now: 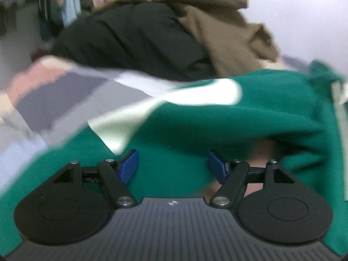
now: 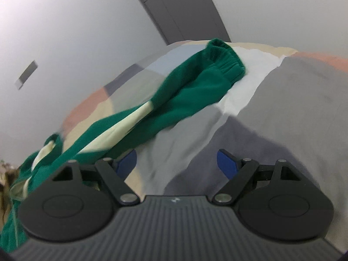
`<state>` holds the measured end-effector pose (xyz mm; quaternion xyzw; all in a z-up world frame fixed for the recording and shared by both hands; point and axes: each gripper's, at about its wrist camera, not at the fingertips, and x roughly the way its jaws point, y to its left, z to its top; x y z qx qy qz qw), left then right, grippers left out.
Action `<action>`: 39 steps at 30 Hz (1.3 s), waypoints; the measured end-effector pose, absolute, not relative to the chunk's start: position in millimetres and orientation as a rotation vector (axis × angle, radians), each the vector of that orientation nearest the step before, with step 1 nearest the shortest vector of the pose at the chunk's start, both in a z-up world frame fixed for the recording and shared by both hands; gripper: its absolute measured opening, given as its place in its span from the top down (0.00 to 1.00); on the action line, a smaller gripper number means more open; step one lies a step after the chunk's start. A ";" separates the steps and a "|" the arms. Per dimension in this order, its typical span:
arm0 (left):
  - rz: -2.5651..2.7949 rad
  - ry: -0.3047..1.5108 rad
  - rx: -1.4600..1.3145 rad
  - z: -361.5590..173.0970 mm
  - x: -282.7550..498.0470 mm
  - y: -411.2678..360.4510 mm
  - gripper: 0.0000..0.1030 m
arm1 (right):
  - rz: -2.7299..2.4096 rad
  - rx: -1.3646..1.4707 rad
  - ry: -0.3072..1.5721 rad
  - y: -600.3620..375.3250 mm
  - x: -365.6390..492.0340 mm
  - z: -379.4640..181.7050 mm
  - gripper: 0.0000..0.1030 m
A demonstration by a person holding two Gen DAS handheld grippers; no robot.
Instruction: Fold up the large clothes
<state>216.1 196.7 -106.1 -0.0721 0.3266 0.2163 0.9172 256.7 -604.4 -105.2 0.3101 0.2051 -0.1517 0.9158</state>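
A green sweatshirt with pale cream panels (image 1: pixel 217 119) lies on a patchwork bedspread (image 1: pixel 65 100). My left gripper (image 1: pixel 173 167) is open just above the green cloth, with its blue pads apart and nothing between them. In the right wrist view a green sleeve with a ribbed cuff (image 2: pixel 195 82) stretches across the bedspread (image 2: pixel 282 100) toward the far side. My right gripper (image 2: pixel 177 165) is open and empty over the bedspread, to the right of the sleeve; its left pad sits close to the sleeve's edge.
A heap of black (image 1: pixel 134 41) and brown (image 1: pixel 217 28) garments lies beyond the sweatshirt. More clothes hang at the far left (image 1: pixel 69 6). A white wall (image 2: pixel 65 32) and a grey door (image 2: pixel 184 10) stand behind the bed.
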 end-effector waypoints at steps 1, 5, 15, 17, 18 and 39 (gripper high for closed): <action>0.468 0.673 -0.142 -109.8 222.6 203.6 0.27 | -0.316 0.633 0.414 -611.0 265.5 -108.7 0.26; 0.500 0.633 -0.254 -119.4 235.3 229.1 0.27 | -0.337 0.697 0.378 -638.0 296.6 -123.7 0.26; 0.602 0.551 -0.267 -114.9 245.4 214.6 0.26 | -0.419 0.638 0.317 -674.9 355.7 -114.2 0.88; 0.592 0.531 -0.266 -112.0 245.3 210.0 0.26 | -0.413 0.534 0.299 -671.9 355.1 -98.8 0.90; 0.583 0.524 -0.268 -111.2 244.5 208.6 0.26 | -0.416 0.490 0.294 -671.9 352.3 -90.3 0.92; 0.241 0.508 -0.285 -62.4 200.1 124.5 0.26 | -0.484 0.720 0.316 -737.0 217.7 -120.7 0.81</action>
